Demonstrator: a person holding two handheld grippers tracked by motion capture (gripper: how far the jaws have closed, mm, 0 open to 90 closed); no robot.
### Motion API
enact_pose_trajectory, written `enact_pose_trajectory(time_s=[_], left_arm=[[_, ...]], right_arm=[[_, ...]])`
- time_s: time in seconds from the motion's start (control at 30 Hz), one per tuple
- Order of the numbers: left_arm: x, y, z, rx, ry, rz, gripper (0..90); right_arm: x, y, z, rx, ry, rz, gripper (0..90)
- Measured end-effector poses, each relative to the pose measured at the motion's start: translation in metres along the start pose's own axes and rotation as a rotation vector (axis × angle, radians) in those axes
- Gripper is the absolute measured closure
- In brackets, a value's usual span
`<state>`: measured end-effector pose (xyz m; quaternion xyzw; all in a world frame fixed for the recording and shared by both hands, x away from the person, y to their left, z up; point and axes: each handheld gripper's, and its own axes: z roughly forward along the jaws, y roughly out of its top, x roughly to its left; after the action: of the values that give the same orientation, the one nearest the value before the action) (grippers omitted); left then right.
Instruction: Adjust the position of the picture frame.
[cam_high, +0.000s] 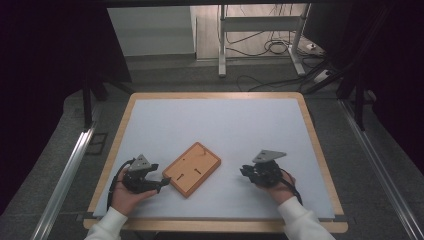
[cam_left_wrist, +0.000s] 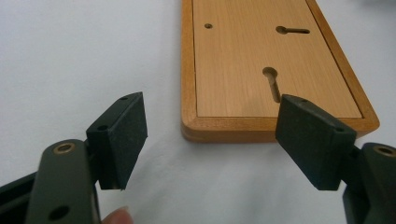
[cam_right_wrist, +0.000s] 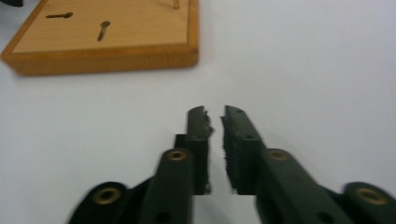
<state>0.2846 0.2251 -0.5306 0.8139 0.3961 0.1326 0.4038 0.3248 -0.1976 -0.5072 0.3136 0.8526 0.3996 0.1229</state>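
Fingers of the left gripper (cam_left_wrist: 212, 140) stand wide and empty, aimed at the near short end of the board (cam_left_wrist: 273, 65). Right gripper (cam_right_wrist: 215, 140): fingers a narrow slit apart, nothing between them, board at 10 o'clock. Board (cam_high: 192, 168) lies flat at desk (cam_high: 215, 125) centre, between both grippers, touched by neither. Peg stands near its far end; two keyhole slots empty. Judgement: work barely begun, grasp not yet made.

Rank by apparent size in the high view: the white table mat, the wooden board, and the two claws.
1. White table mat, by far the largest.
2. Wooden board.
3. Left claw and right claw: look about alike, so no ranking between them.
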Motion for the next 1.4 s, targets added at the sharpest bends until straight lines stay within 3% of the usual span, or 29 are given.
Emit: enact_pose_trajectory(time_s=[0.03, 0.07, 0.1, 0.13, 0.2, 0.33, 0.43, 0.57, 0.6, 0.7, 0.8, 0.97, 1.3, 1.4], left_arm=[[0.000, 0.000, 0.000, 0.000, 0.000, 0.000, 24.7], [0.001, 0.000, 0.000, -0.004, 0.003, -0.003, 24.7], [0.001, 0.000, 0.000, -0.004, 0.003, -0.003, 24.8], [0.001, 0.000, -0.001, -0.017, 0.014, -0.002, 25.0], [0.001, 0.001, -0.002, -0.034, 0.020, 0.001, 25.8], [0.005, 0.001, -0.002, -0.038, 0.022, -0.001, 29.9], [0.010, 0.001, -0.005, -0.056, 0.025, -0.013, 43.7], [0.018, 0.003, -0.008, -0.070, 0.053, -0.019, 73.2], [0.022, 0.003, -0.008, -0.064, 0.059, -0.023, 73.2], [0.033, 0.002, -0.006, -0.036, 0.061, -0.037, 89.4], [0.040, -0.001, 0.000, 0.010, 0.038, -0.029, 89.8], [0.041, -0.001, 0.005, 0.033, 0.018, -0.015, 89.9], [0.033, 0.001, 0.016, 0.085, -0.050, 0.051, 90.0], [0.031, 0.001, 0.017, 0.087, -0.041, 0.066, 90.0]], right_arm=[[0.000, 0.000, 0.000, 0.000, 0.000, 0.000, 72.7], [-0.004, -0.012, -0.015, -0.016, -0.017, 0.024, 60.0], [-0.004, -0.012, -0.015, -0.016, -0.017, 0.024, 60.0], [-0.007, -0.024, -0.028, -0.032, -0.050, 0.048, 51.9], [-0.009, -0.033, -0.038, -0.045, -0.069, 0.074, 44.6], [-0.015, -0.045, -0.051, -0.056, -0.101, 0.112, 37.2], [-0.019, -0.051, -0.052, -0.042, -0.109, 0.120, 35.9], [-0.020, -0.051, -0.047, -0.031, -0.111, 0.117, 34.5], [-0.020, -0.051, -0.047, -0.031, -0.111, 0.117, 34.5], [-0.020, -0.050, -0.043, -0.027, -0.105, 0.114, 34.2], [-0.019, -0.050, -0.043, -0.021, -0.110, 0.105, 34.1], [-0.020, -0.051, -0.042, -0.023, -0.122, 0.109, 34.1], [-0.021, -0.051, -0.042, -0.020, -0.128, 0.107, 34.1], [-0.021, -0.051, -0.042, -0.022, -0.130, 0.108, 34.1]])
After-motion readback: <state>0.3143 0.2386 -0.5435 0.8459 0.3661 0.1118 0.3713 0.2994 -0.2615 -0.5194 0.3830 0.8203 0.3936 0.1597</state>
